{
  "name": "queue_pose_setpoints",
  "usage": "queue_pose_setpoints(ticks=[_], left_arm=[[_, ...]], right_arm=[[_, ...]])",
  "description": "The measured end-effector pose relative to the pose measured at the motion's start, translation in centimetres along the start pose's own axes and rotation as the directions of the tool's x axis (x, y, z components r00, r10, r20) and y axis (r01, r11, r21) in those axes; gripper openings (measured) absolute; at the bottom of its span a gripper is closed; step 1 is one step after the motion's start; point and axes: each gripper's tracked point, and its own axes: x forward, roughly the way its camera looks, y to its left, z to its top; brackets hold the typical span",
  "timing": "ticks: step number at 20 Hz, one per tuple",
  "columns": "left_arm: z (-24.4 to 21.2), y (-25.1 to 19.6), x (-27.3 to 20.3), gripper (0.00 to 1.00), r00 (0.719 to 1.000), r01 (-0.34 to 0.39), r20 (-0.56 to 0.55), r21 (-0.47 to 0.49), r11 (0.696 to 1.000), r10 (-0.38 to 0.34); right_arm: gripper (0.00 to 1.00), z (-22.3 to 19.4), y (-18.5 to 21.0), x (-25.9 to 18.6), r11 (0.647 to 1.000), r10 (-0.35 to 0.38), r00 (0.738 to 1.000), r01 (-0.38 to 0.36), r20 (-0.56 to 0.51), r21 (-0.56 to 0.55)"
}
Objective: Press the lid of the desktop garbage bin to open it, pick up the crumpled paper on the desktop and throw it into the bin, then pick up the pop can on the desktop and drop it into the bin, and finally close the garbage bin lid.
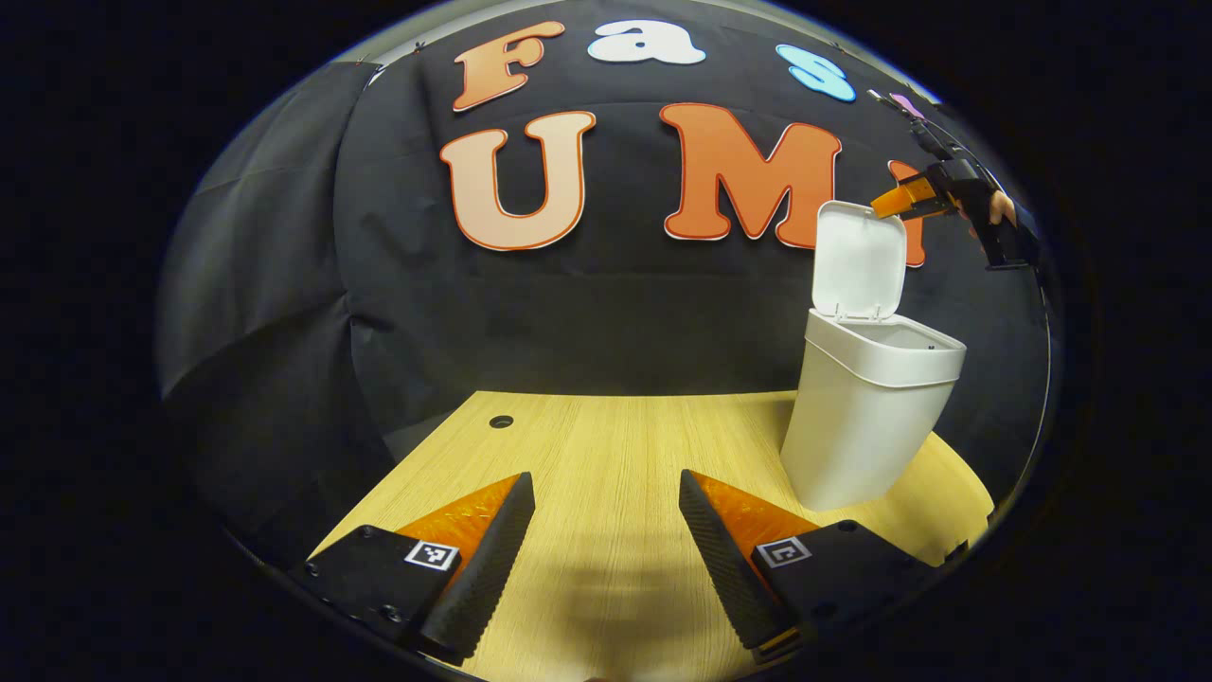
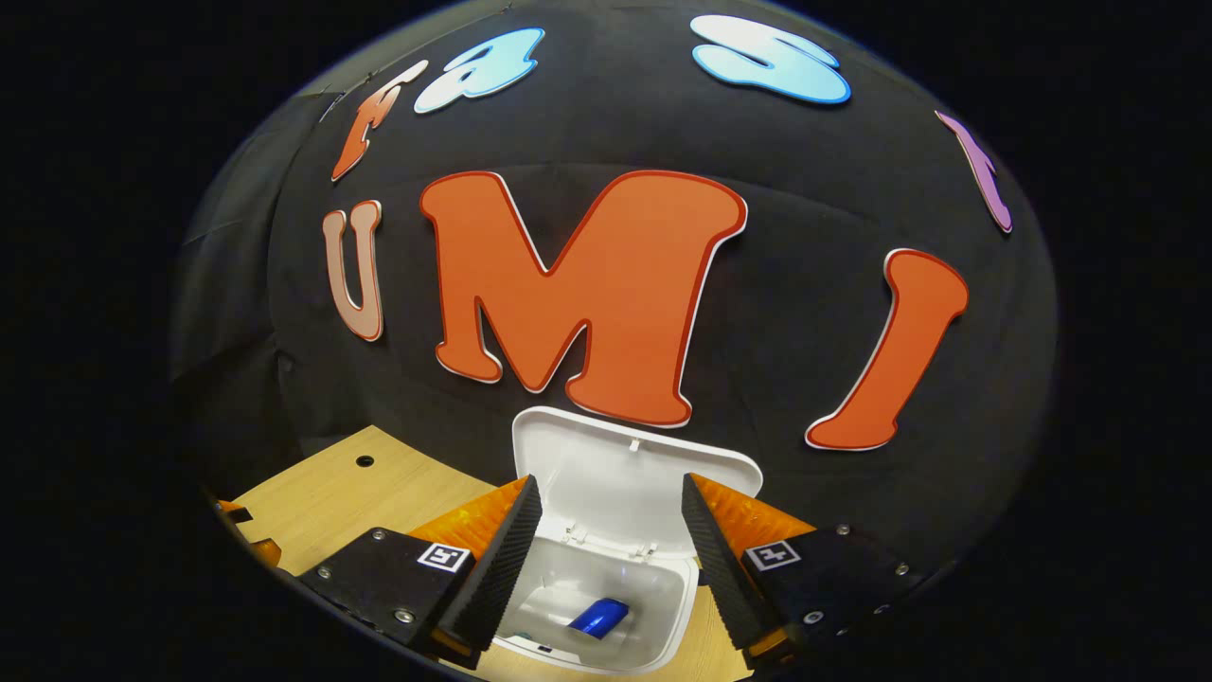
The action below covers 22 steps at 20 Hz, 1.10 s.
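Right hand-held gripper (image 2: 606,549) released above bin (image 2: 606,587) | lid (image 2: 625,474) up | pop can (image 2: 598,618) inside | left hand-held gripper (image 1: 606,545) released

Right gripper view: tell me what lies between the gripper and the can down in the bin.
Nothing. In the right gripper view the open right gripper hangs above the bin, lid up, with the can at the bottom.
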Motion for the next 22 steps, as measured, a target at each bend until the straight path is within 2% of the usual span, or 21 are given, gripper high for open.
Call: queue_pose_setpoints(ticks=[5,8,13,17,22], left_arm=[[-0.6,0.8,0.1,0.98,1.0,-0.019,-0.014,-0.014,1.0,0.019],[-0.8,1.1,0.2,0.98,0.999,-0.03,-0.018,-0.018,0.999,0.03],[-1.2,1.4,0.2,0.98,0.998,-0.057,-0.029,-0.023,0.998,0.056],[-1.4,2.0,0.3,0.98,0.995,-0.094,-0.033,-0.037,0.995,0.093],[-1.6,2.8,-0.3,0.98,0.992,-0.124,-0.038,-0.054,0.991,0.122]], right_arm=[[0.9,3.0,0.0,0.9,1.0,-0.01,0.998,0.01,0.062,0.007],[0.9,2.9,-1.1,2.3,0.997,-0.07,0.996,0.069,0.059,0.018],[0.9,3.5,-0.9,3.9,0.996,-0.084,0.993,0.08,0.081,0.048],[0.9,3.5,-2.3,5.3,0.989,-0.117,0.991,0.111,0.066,0.098],[0.9,2.4,-2.5,6.3,0.983,-0.105,0.994,0.1,0.028,0.153]])
